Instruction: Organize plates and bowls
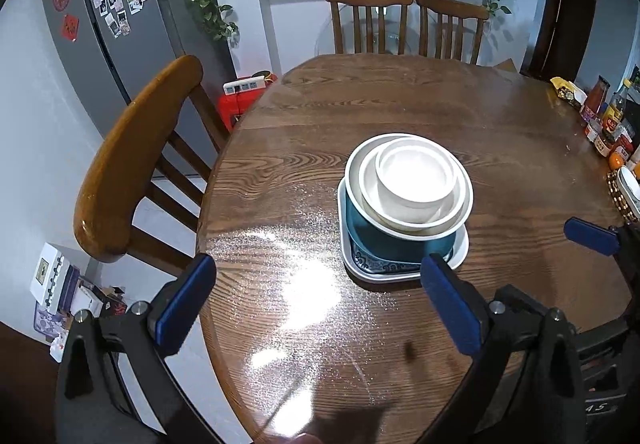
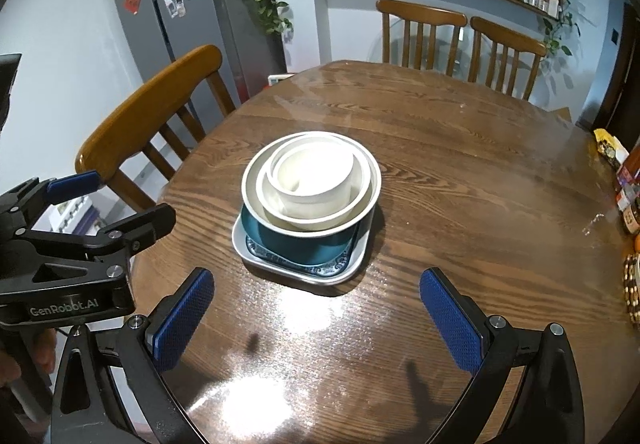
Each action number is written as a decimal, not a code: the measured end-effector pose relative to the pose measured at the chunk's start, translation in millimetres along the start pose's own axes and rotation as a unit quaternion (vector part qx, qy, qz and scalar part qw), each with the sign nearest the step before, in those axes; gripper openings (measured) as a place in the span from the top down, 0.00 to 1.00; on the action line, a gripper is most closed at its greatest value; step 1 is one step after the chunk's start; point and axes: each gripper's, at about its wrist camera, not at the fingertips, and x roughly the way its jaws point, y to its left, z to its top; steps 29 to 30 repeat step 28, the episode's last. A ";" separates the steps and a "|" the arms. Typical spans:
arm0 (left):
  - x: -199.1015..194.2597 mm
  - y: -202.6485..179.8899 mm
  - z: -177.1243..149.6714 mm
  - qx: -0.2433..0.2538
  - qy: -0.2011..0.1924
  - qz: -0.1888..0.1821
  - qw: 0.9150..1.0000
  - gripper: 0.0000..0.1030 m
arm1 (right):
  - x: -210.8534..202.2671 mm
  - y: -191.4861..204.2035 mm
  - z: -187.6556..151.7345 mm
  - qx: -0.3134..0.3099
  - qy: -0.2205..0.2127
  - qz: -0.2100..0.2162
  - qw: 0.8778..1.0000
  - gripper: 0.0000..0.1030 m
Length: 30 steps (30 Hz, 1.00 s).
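The nested stack of white ceramic bowls (image 2: 311, 185) in a teal bowl on a square white tray (image 2: 256, 258) is sitting on the brown wooden table (image 2: 460, 203), just ahead of both pairs of fingers. The left gripper (image 1: 318, 306) and right gripper (image 2: 316, 318) are gaping wide, holding nothing. It is looking heavy, glazed-slippery and breakable; gripping opposite tray edges seems safest.

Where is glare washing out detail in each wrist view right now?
Left wrist view: the innermost white bowl is blown out, and a bright patch glares on the table between the left gripper fingers. Right wrist view: softer table glare before the square plate, bowl interior readable; fisheye bends the edges in both.
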 end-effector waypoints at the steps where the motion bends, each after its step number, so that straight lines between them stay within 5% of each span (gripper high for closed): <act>1: 0.7 0.4 0.1 -0.001 0.001 -0.001 1.000 0.01 | -0.3 0.1 -0.1 -0.001 0.000 -0.001 1.000 0.01; 30: 11.0 -0.9 5.5 -0.008 0.010 -0.007 1.000 0.01 | 5.2 -4.6 4.5 0.005 0.011 -0.003 1.000 0.01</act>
